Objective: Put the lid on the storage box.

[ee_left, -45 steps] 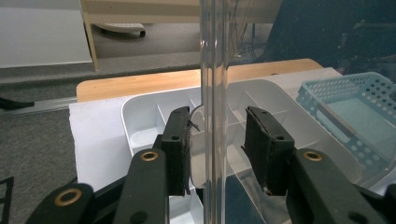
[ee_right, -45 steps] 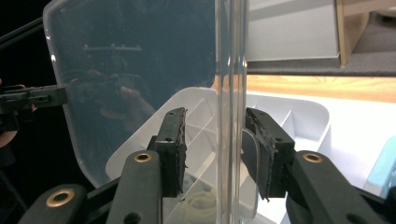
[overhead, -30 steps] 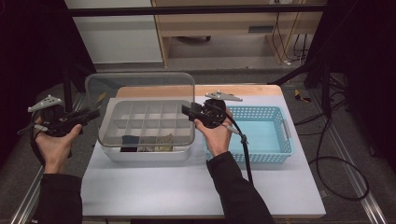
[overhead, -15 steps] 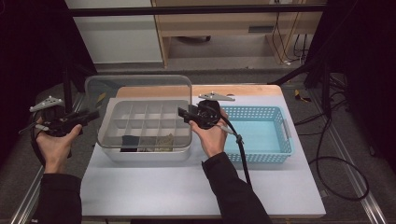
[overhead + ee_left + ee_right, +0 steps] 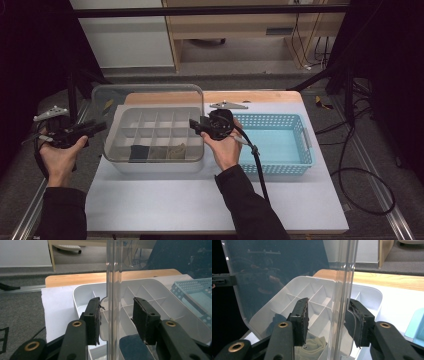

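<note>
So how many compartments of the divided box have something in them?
3, all in the near row of the white plastic divided box: a dark cloth, a grey one, a cream one. The raised lid's glare may hide more.

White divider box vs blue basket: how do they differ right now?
The white divider box is solid-walled and split into compartments; the blue basket has perforated walls and one undivided space. The box has a clear lid standing upright; the basket shows no lid. The box's near row holds folded cloth pieces; the basket looks empty. Both are rectangular plastic containers resting side by side on the white table.
</note>
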